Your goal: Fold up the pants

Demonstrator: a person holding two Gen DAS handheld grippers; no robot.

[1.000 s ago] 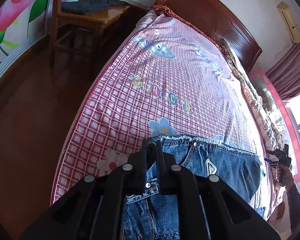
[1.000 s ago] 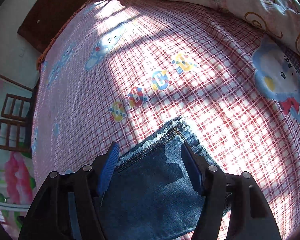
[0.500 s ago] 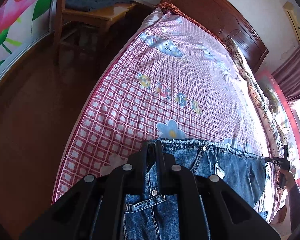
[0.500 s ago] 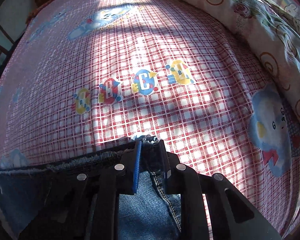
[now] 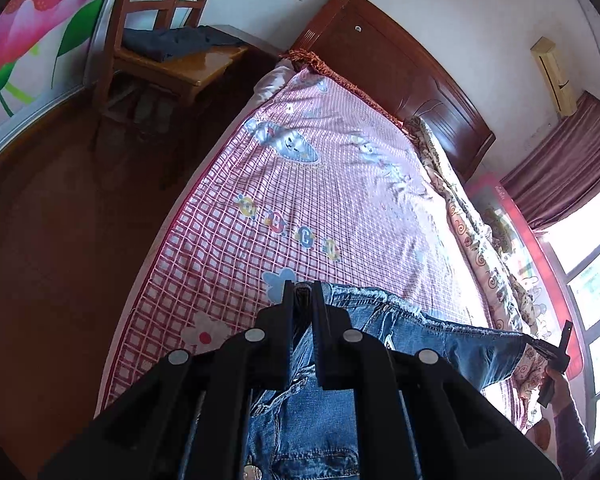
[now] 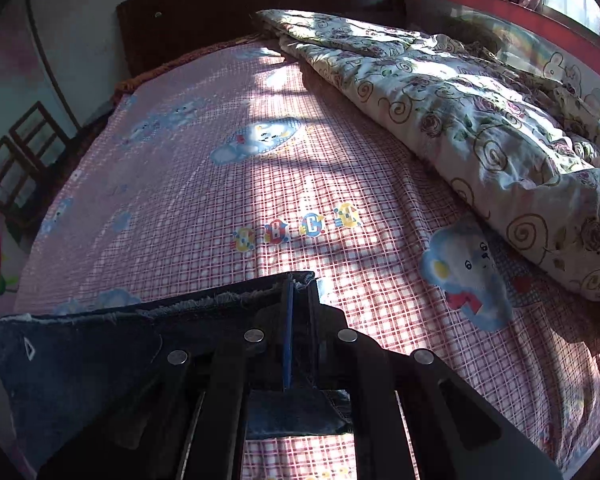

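**Jeans stretched out by the waistband over the bed**

So both grippers have the jeans (image 5: 411,344) by the frayed waistband, one at each end. The left gripper (image 5: 303,292) has its two black fingers pinched tight on one corner of the band, denim squeezed between them, with the fly and metal buttons hanging down just below. The right gripper (image 6: 300,286) is clamped the same way on the other corner, a thin blue pad showing on one finger (image 6: 288,332). From the left camera you can see that gripper far off to the right, in the person's hand (image 5: 555,380).

The waistband runs pretty taut between the two, held up just above the near end of the bed. Under it is the pink checked sheet (image 5: 339,200) with cartoon letters and animals. A floral quilt (image 6: 479,120) is bunched along the right side of the bed, dark wooden headboard (image 5: 399,80) at the far end. Off to the left there's a wooden chair (image 5: 156,40) with some dark folded cloth on the seat.
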